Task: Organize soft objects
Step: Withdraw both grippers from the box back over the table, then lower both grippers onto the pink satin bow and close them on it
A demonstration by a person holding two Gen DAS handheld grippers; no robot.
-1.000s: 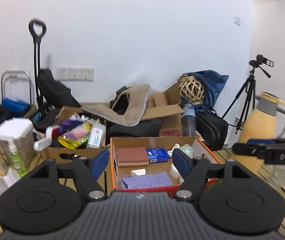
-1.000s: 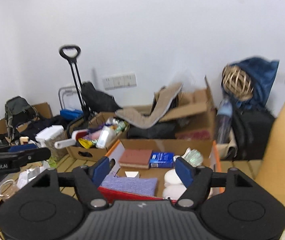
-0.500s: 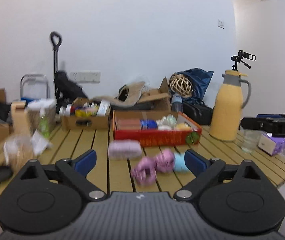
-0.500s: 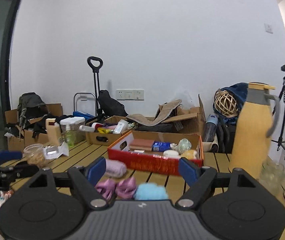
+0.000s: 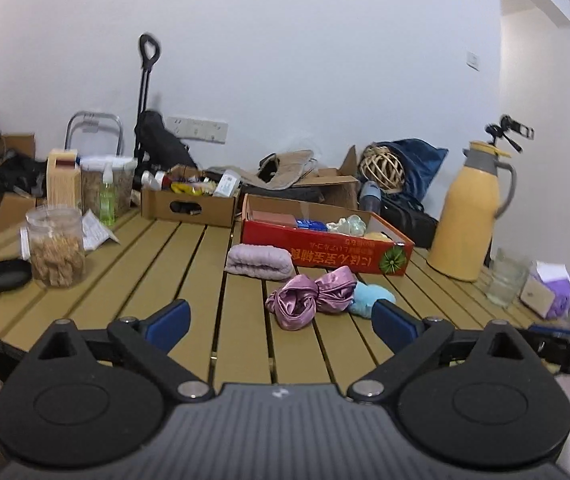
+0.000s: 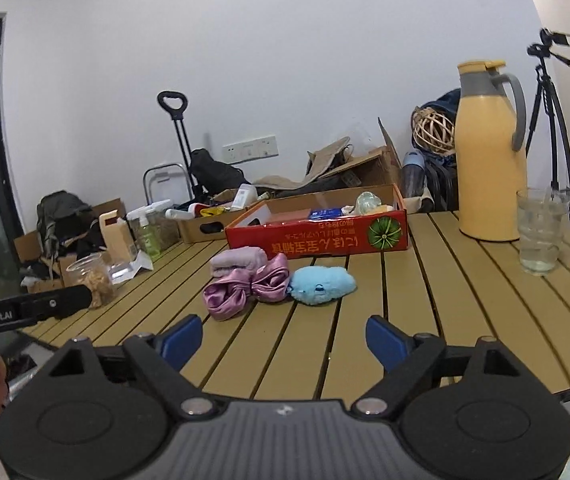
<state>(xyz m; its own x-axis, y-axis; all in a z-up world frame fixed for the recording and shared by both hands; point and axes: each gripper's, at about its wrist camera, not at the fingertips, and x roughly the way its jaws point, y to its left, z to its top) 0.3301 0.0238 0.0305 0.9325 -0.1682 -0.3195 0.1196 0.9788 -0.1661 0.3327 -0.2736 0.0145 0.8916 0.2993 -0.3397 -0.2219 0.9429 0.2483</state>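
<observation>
Three soft items lie loose on the slatted wooden table (image 6: 445,280), none yet stowed:

1. Folded lilac towel (image 6: 238,261), just in front of the red cardboard box (image 6: 317,240) and near its front wall.
2. Pink-purple satin scrunchie, or possibly a bunched satin bow (image 6: 245,288); blur leaves the type unsure. It lies against the towel's near side.
3. Light blue plush toy (image 6: 321,280), touching the satin piece on its right.

Left gripper (image 5: 281,326): jaws spread wide, having just been opening, nothing between them; the satin piece and plush lie ahead, apart from the pads.
Right gripper (image 6: 283,338): jaws likewise wide and just been opening, empty; the plush sits ahead, well short of contact.

Step in hand, by judgement: approach before the first pickup. The box already holds several small goods and looks the likely destination.

Next move calls for: advancing one gripper low over the slats, straddling a single item, and closing gently enough to lift it without dragging its neighbours.
</observation>
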